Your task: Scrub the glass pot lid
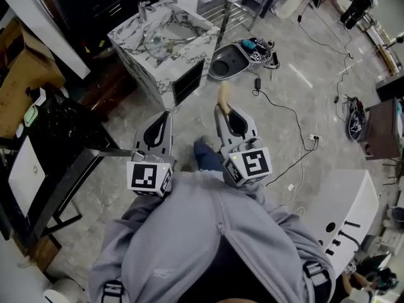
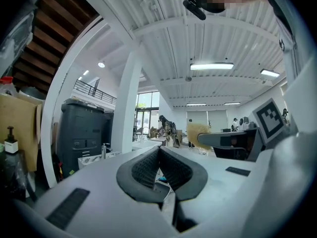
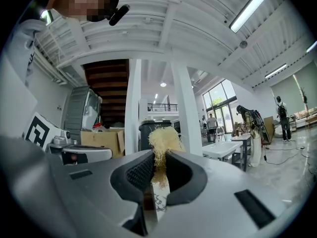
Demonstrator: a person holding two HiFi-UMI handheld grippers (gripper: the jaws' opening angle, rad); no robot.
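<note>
Right gripper (image 3: pixel 157 157) pinches straw brush (image 3: pixel 162 139) between its jaws — left gripper (image 2: pixel 159 151) closed, empty.

brush (image 3: pixel 161 139) | straw-coloured bristles | clamped in jaws of right gripper (image 3: pixel 158 158) | pointing forward

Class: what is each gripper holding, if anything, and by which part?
The right gripper holds a brush, pinched at the base of its pale bristles, which stick out past the jaw tips. The left gripper is shut on nothing.
</note>
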